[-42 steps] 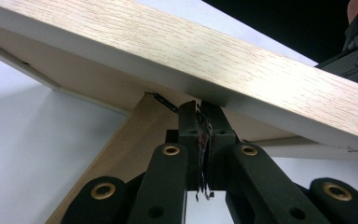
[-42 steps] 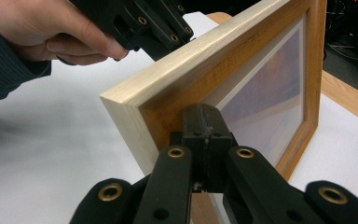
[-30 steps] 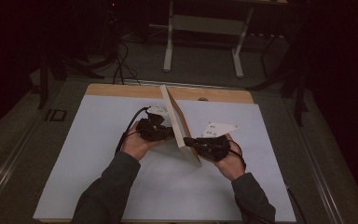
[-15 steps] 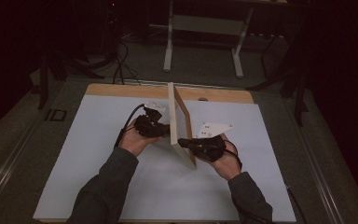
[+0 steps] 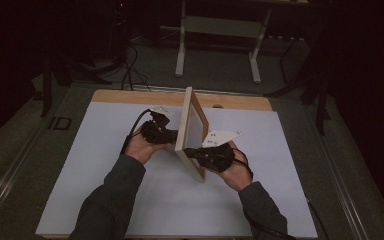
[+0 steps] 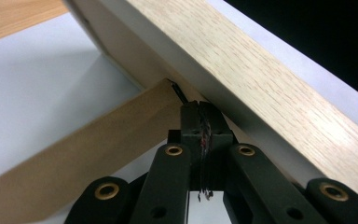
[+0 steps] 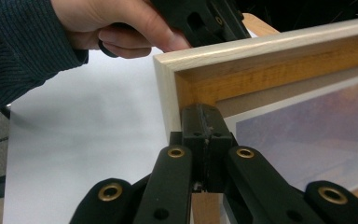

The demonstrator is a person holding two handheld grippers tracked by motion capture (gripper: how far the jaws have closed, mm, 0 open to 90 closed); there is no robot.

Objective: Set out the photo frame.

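A light wooden picture frame (image 5: 190, 125) stands on edge in the middle of the white mat (image 5: 95, 175), its glass face turned to the right. My left gripper (image 5: 167, 134) is behind it. In the left gripper view it (image 6: 200, 109) is shut, its tips at the spot where the brown back stand (image 6: 74, 149) meets the frame's back (image 6: 261, 84). My right gripper (image 5: 192, 152) is at the frame's near lower corner. In the right gripper view it (image 7: 203, 112) is shut, its tips against the inner lip of the frame (image 7: 261, 51), beside the picture (image 7: 317, 121).
The mat lies on a wooden table whose far edge (image 5: 130, 96) shows as a strip. Beyond the table are white metal stand legs (image 5: 215, 45) and dark cables (image 5: 130, 70) on the floor. The other hand (image 7: 121, 23) sits just behind the frame's corner.
The frame leaned back to the left a second ago; it has swung upright and its glass face now turns right. Both hands have shifted slightly toward the near side with it.
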